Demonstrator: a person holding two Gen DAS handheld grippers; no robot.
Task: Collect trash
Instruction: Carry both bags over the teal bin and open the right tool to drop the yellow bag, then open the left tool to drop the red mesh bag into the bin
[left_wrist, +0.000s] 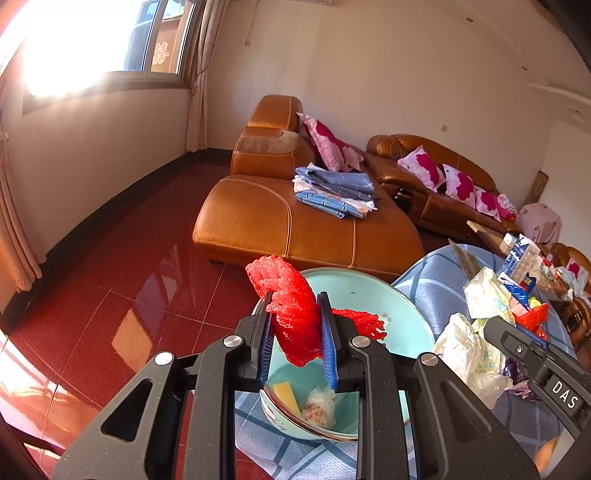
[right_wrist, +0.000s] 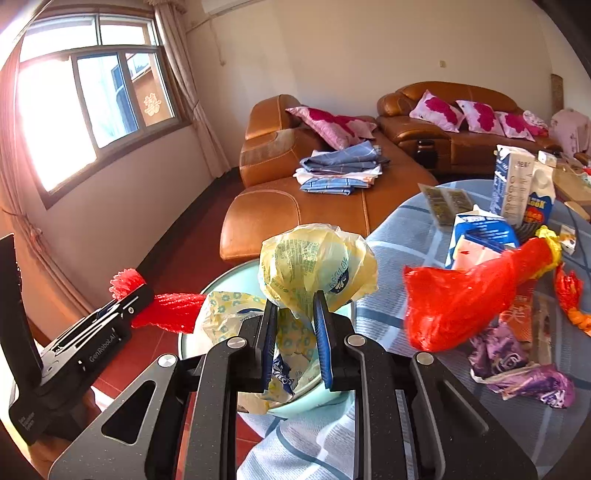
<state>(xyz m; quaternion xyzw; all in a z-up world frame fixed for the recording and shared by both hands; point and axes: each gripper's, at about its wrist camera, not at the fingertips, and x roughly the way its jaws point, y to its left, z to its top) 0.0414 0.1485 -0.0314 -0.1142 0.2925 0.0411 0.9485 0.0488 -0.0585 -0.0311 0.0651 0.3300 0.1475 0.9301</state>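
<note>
Living room, red tiled floor, tan leather sofa (left_wrist: 295, 218) with folded blue bedding behind; near side, round table under a blue checked cloth (right_wrist: 388, 251). Item 1: turquoise basin (left_wrist: 354, 288) at the table edge, directly below and beyond both sets of jaws, already holding a yellow slip and a small crumpled wrapper (left_wrist: 317, 406), so collection is judged under way. Item 2: red foam net (left_wrist: 295, 317), pinched between the jaws of the left gripper (left_wrist: 299, 332), over the basin, not yet released. Item 3: yellow-green plastic bag (right_wrist: 314, 262), crumpled, bulging above the jaws of the right gripper (right_wrist: 295, 332), which are pressed tight on its neck, also over the basin. Outstanding, to the right of the right jaws, well apart on the cloth: red plastic bag (right_wrist: 461, 299), purple wrappers (right_wrist: 517, 365), milk cartons (right_wrist: 513, 184), dark sachets, small scraps. Estimate: early stage, most litter uncollected
</note>
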